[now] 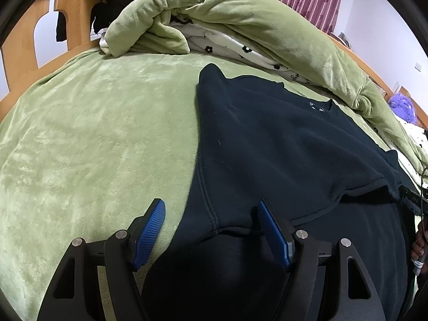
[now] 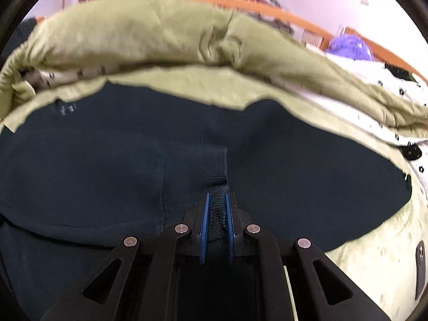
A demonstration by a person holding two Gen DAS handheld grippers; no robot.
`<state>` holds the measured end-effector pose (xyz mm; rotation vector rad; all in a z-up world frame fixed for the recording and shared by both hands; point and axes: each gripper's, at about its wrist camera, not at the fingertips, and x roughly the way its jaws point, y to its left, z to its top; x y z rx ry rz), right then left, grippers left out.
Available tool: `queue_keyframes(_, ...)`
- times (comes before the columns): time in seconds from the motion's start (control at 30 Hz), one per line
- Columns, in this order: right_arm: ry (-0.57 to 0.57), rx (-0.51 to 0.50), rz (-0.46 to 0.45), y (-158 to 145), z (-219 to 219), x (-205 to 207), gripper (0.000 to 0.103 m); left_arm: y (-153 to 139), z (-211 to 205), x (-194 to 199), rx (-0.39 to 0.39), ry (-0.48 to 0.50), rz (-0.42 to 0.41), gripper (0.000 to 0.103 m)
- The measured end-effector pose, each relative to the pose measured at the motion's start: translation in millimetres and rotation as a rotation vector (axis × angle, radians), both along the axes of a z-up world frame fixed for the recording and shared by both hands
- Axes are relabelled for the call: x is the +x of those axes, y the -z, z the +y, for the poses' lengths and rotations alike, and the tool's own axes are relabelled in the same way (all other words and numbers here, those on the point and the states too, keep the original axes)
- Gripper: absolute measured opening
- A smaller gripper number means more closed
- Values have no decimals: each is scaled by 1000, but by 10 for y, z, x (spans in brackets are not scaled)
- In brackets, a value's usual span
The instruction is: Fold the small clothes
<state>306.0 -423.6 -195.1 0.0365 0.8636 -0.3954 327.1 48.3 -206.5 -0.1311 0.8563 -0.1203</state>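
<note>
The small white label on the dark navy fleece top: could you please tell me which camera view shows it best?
The left wrist view shows the small white label best: it is sharp, near the neckline of the dark navy fleece top. In the right wrist view the label is only a faint, blurred mark at the garment's upper left.

A dark navy sweatshirt (image 1: 281,144) lies spread flat, one sleeve folded inward.
</note>
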Motion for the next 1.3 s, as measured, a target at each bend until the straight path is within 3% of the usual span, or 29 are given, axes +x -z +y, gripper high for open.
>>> queue_keyframes(0.03,4,-20,12,23,10,-5,15,6,-2,5,0,1,3,70)
queue_keyframes(0.1,6,-41,11,-1,23,-34,33,16,-5,14,-2,5,8,70)
queue_keyframes(0.17,10,-31,6,-73,20,-96,45,13,-26,13,-9,26,12,70)
queue_keyframes(0.23,-2,-13,-23,-165,44,-183,46,-9,-109,-25,-9,83,10,70)
queue_keyframes(0.33,-27,-2,-56,-314,130,-326,52,-28,-234,-89,69,119,-7,70)
queue_keyframes(0.4,-44,12,-68,-387,193,-375,52,-11,-261,-111,120,113,3,70)
queue_keyframes(0.6,-87,17,-89,-519,320,-597,52,8,24,-152,144,10,39,70)
queue_keyframes(0.77,-88,29,-92,-524,325,-753,52,64,86,-65,124,3,49,53)
queue_keyframes(0.83,-86,45,-90,-496,322,-765,52,75,18,-38,134,30,36,31)
queue_keyframes(0.93,-94,54,-69,-415,342,-730,52,33,-58,-40,153,41,-5,9)
queue_keyframes(0.97,-97,52,-60,-381,355,-730,52,-15,1,-73,159,-3,-46,9)
queue_keyframes(1.03,-103,42,-42,-316,387,-717,52,-72,174,-86,93,-39,-75,9)
queue_keyframes(1.17,-111,28,-16,-224,423,-682,52,65,297,5,28,-35,-5,9)
queue_keyframes(1.27,-118,19,-4,-190,447,-658,52,48,252,-7,61,-39,0,19)
queue_keyframes(1.3,-121,11,1,-182,451,-651,52,44,264,-26,69,-49,2,29)
